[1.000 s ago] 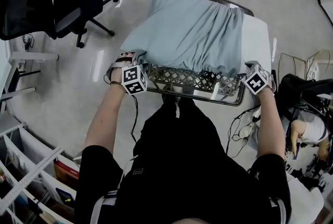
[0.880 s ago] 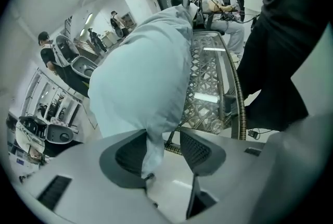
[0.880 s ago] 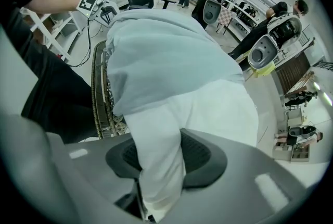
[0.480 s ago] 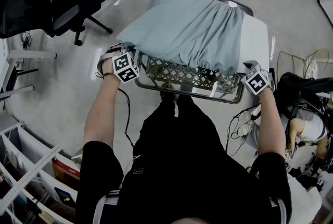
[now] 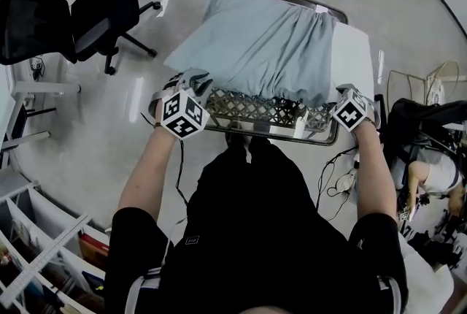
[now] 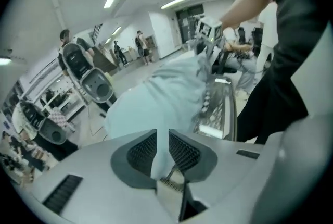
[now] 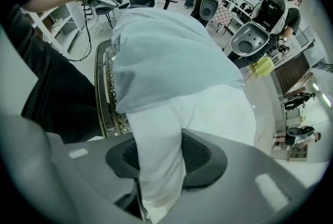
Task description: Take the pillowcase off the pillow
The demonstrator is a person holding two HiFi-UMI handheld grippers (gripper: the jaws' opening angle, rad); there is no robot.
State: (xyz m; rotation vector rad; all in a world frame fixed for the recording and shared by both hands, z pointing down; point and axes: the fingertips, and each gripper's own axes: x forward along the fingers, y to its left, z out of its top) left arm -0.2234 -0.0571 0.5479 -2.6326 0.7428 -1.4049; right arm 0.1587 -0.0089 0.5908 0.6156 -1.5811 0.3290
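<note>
right claw [image 7: 156,158] clamps white pillow [image 5: 355,57]; left claw [image 6: 162,138] pinches pillowcase [image 5: 255,42] corner, jaws just eased wider. Re-tighten, pull left, keep right anchored.

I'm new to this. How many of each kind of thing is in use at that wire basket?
Grippers: 2 (left gripper, right gripper)
Pillow: 1
Pillowcase: 1
Wire basket: 1
Total: 5
</note>
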